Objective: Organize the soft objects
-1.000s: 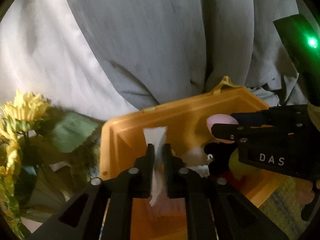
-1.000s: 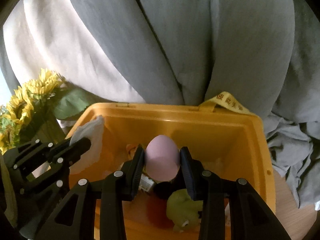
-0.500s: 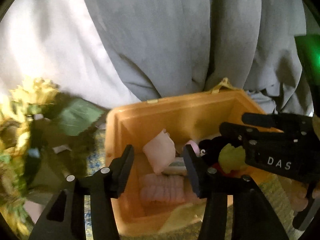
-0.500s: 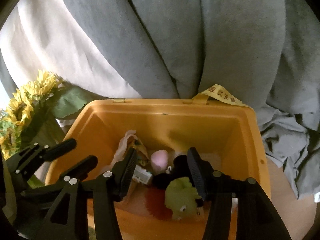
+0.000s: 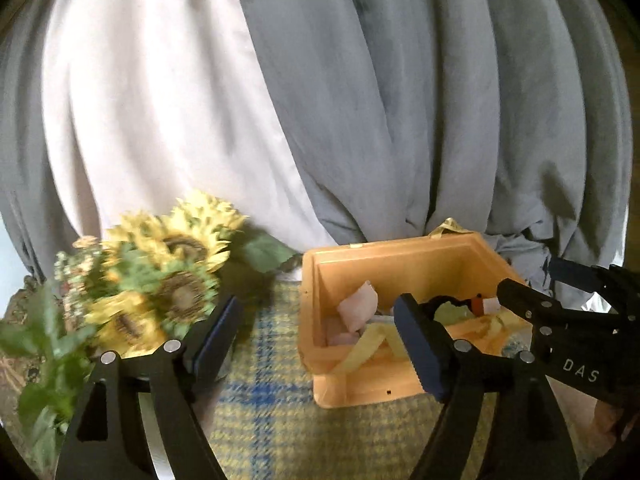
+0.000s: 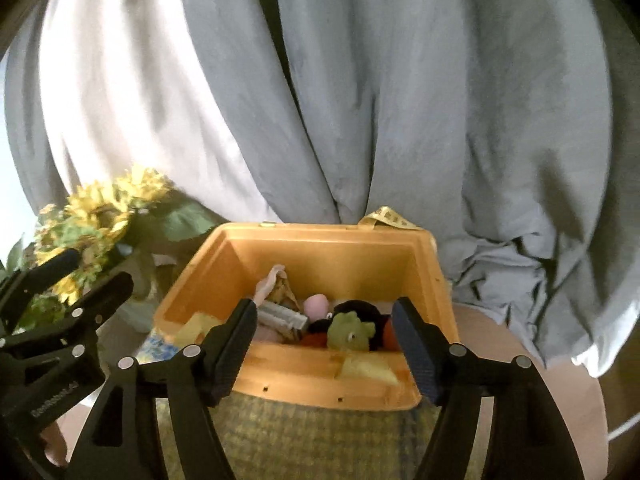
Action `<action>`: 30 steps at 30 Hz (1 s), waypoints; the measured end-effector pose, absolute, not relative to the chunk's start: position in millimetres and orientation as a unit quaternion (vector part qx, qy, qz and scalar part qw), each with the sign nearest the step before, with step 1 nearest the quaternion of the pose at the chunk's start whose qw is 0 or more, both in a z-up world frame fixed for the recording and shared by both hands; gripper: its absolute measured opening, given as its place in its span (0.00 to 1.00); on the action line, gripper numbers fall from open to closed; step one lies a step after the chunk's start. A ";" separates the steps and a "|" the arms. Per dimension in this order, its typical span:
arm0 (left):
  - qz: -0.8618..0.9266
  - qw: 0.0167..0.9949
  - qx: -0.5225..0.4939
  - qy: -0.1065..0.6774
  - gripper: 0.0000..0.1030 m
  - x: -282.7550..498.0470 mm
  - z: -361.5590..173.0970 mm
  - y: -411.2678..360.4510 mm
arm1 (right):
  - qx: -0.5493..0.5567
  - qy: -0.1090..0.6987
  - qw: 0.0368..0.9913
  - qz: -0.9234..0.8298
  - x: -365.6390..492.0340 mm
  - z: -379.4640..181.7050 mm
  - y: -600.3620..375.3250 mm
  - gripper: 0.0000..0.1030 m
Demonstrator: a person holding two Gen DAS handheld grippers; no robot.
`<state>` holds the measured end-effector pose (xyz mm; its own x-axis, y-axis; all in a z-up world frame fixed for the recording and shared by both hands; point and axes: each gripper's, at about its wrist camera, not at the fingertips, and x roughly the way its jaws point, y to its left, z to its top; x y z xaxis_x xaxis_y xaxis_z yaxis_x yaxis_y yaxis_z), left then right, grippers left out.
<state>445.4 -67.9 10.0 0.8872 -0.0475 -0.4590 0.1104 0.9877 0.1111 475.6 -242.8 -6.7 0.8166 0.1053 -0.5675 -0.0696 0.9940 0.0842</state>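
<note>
The left gripper (image 5: 316, 344) has its jaws opening with nothing between them, hanging above the checked cloth (image 5: 260, 400) just short of the orange bin (image 5: 400, 256). The right gripper (image 6: 324, 344) is likewise opening and empty, its fingers framing the bin's near wall. Inside the bin lie the soft things: a pale pink cloth (image 5: 358, 308) toward the left wall, a pink egg-shaped toy (image 6: 316, 305) mid-bin, a green plush frog (image 6: 352, 330) against something black and fuzzy, and a yellow sponge-like piece (image 6: 366, 368) on the near rim. A sunflower bunch (image 5: 160, 280) stands off the bin's left side, before grey curtains (image 6: 360, 100).

These should all be light and squashy. The cloth will drape and is best pinched at a fold; the egg looks smooth and may squirt out unless taken across its middle.

A second ago the left jaws clamped the cloth and the right jaws the egg over the bin; both now lie inside, and both grippers have drawn back.
</note>
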 end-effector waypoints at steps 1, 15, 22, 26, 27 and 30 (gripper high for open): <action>-0.037 0.970 0.069 0.230 0.78 436.7 11.6 -65.1 | 0.031 0.292 0.955 0.044 465.4 -3.7 -242.4 0.71; -0.068 0.979 0.080 0.177 0.83 340.5 17.4 -21.5 | 0.021 0.231 0.973 -0.014 348.5 5.1 -206.3 0.74; -0.077 0.981 0.085 0.157 0.86 297.8 25.2 -16.4 | 0.033 0.215 0.976 -0.024 303.7 12.0 -202.7 0.74; -0.070 0.983 0.077 0.148 0.87 267.9 28.4 -15.2 | 0.033 0.205 0.978 -0.024 278.2 17.4 -206.0 0.74; -0.068 0.984 0.075 0.147 0.88 257.9 29.3 -15.7 | 0.035 0.204 0.978 -0.021 270.2 18.9 -207.4 0.74; -0.066 0.985 0.066 0.143 0.88 236.0 30.4 -16.5 | 0.040 0.204 0.978 -0.012 249.3 21.6 -209.6 0.74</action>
<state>236.0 -16.5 30.4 0.9502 -0.1112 -0.2911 0.1493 0.9824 0.1119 249.3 -209.6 21.6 0.9168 -0.0069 -0.3993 0.0394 0.9965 0.0733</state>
